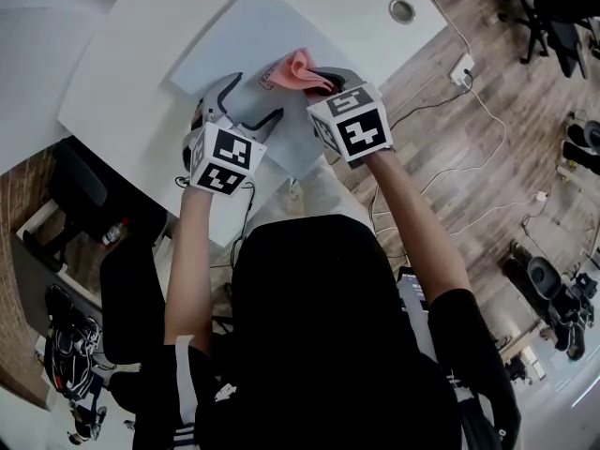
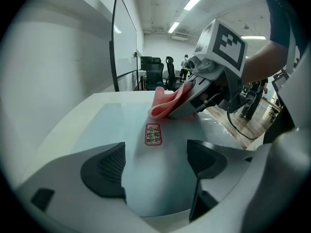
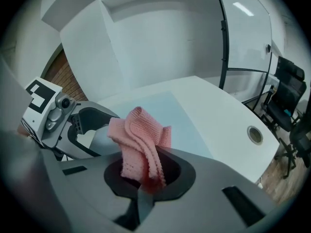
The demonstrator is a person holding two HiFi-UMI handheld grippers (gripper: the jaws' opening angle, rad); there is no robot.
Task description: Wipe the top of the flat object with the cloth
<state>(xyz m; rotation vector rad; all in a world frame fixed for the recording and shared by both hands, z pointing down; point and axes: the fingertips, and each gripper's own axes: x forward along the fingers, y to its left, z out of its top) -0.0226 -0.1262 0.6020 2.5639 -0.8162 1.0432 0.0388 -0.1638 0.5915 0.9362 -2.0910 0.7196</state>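
The cloth was pink and knitted, bunched in loose folds and pinched between the closed jaws of the right gripper. Its free end seemed to rest on the board. The board was a thin, pale blue-grey sheet lying flat on the white table, with a small red-bordered label just beside the cloth.

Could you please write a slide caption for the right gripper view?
Right gripper shut on the pink cloth, pale flat sheet beyond.
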